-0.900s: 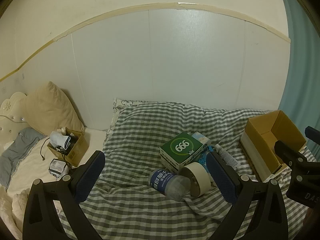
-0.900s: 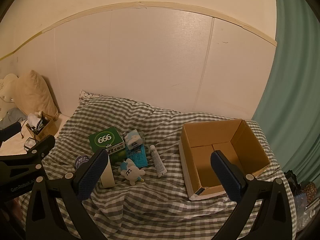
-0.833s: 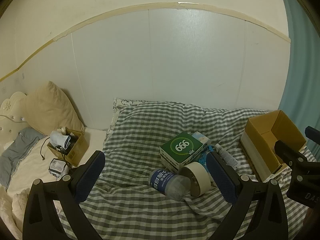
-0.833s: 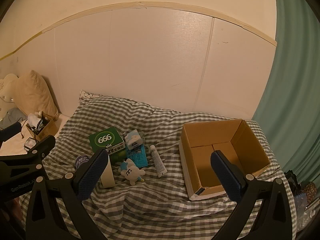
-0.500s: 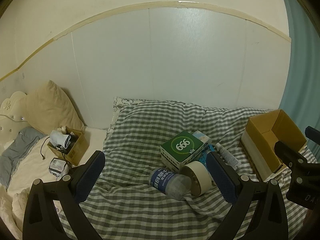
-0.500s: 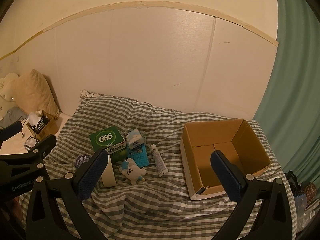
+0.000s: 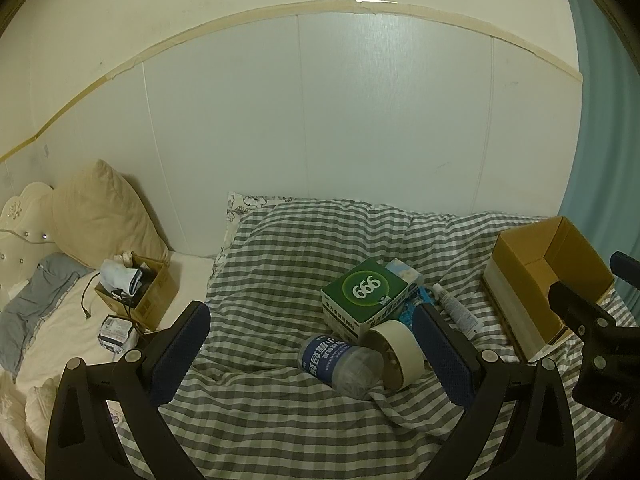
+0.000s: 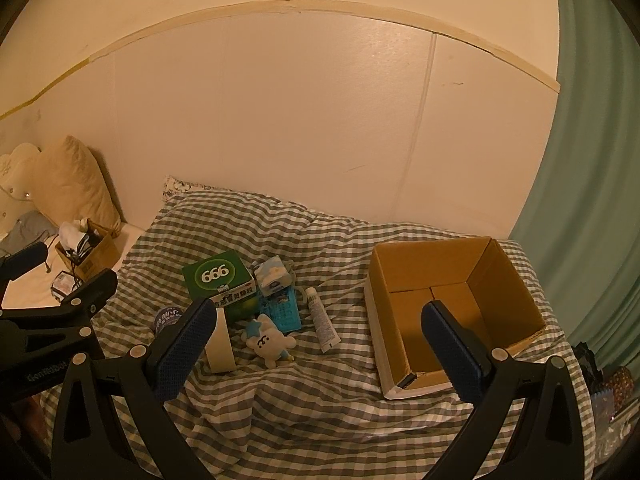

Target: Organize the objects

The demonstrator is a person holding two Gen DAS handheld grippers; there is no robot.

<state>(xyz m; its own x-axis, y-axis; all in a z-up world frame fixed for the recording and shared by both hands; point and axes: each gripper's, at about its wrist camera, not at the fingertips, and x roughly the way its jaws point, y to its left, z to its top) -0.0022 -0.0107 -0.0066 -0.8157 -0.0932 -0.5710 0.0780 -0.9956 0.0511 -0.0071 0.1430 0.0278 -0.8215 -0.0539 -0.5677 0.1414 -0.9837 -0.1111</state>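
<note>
On the checked bedspread lies a cluster: a green "999" box (image 8: 218, 280), a small blue-white box (image 8: 273, 276), a teal packet (image 8: 284, 312), a white tube (image 8: 322, 320), a plush toy (image 8: 266, 340), a tape roll (image 8: 220, 340) and a lying bottle (image 7: 340, 362). An open, empty cardboard box (image 8: 452, 304) stands to their right. My left gripper (image 7: 312, 356) is open and empty, held above the bottle, tape roll (image 7: 394, 352) and green box (image 7: 366, 294). My right gripper (image 8: 316, 350) is open and empty, between the cluster and the cardboard box.
A small cardboard box of clutter (image 7: 134, 290) and a cream pillow (image 7: 100, 216) sit at the left by the headboard. A white wall panel runs behind the bed. A teal curtain (image 8: 592, 200) hangs at the right. Bags (image 8: 608, 392) lie beside the bed.
Both views have shifted very slightly; the objects sit a touch lower in the right wrist view. Nothing was gripped or moved.
</note>
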